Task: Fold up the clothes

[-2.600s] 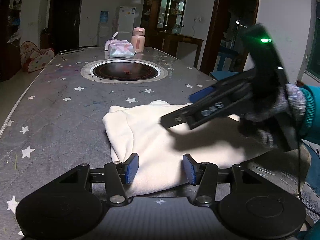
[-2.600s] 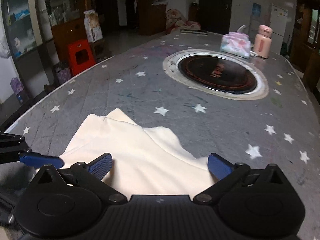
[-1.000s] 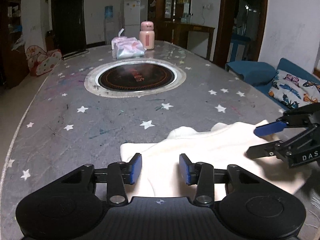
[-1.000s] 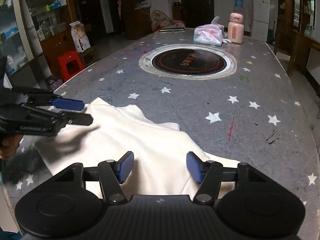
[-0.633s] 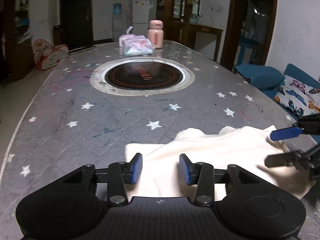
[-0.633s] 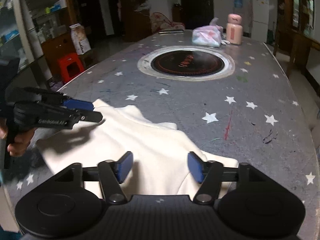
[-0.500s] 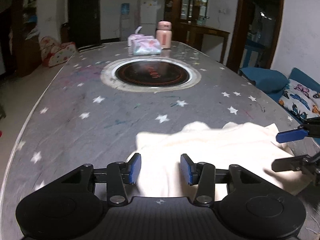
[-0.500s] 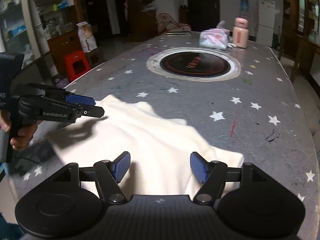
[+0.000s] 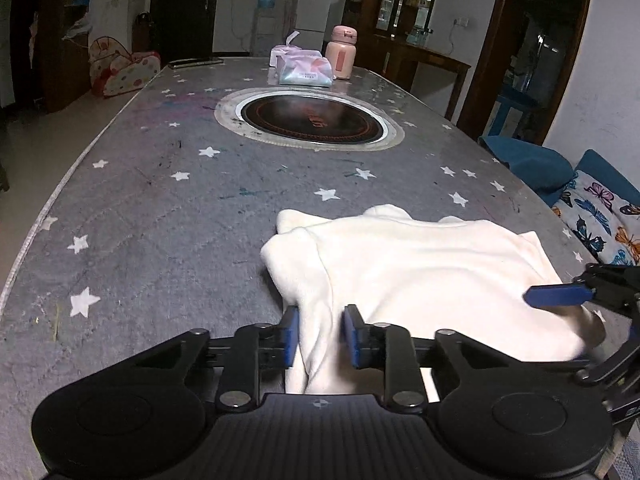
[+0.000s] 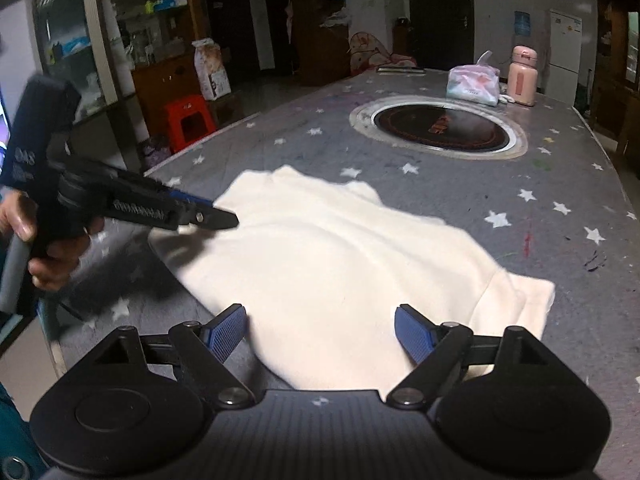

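A cream garment [image 9: 420,268] lies folded on the grey star-patterned table near its front edge; it also shows in the right wrist view [image 10: 328,256]. My left gripper [image 9: 320,336] is at the garment's near left edge, its blue pads closed on a fold of the cloth. In the right wrist view the left gripper [image 10: 216,216] reaches over the garment's left corner. My right gripper [image 10: 320,334] is open wide, its pads low over the garment's near edge and holding nothing. It shows at the right edge of the left wrist view [image 9: 560,296].
A round inset cooktop [image 9: 308,120] sits mid-table. A tissue pack [image 9: 304,70] and a pink bottle [image 9: 342,52] stand at the far end. A blue sofa with a butterfly cushion [image 9: 600,216] is on the right, a red stool [image 10: 188,120] on the left.
My left gripper has moved down onto the garment's left edge and its pads have closed on the cloth. My right gripper has opened wider over the near edge.
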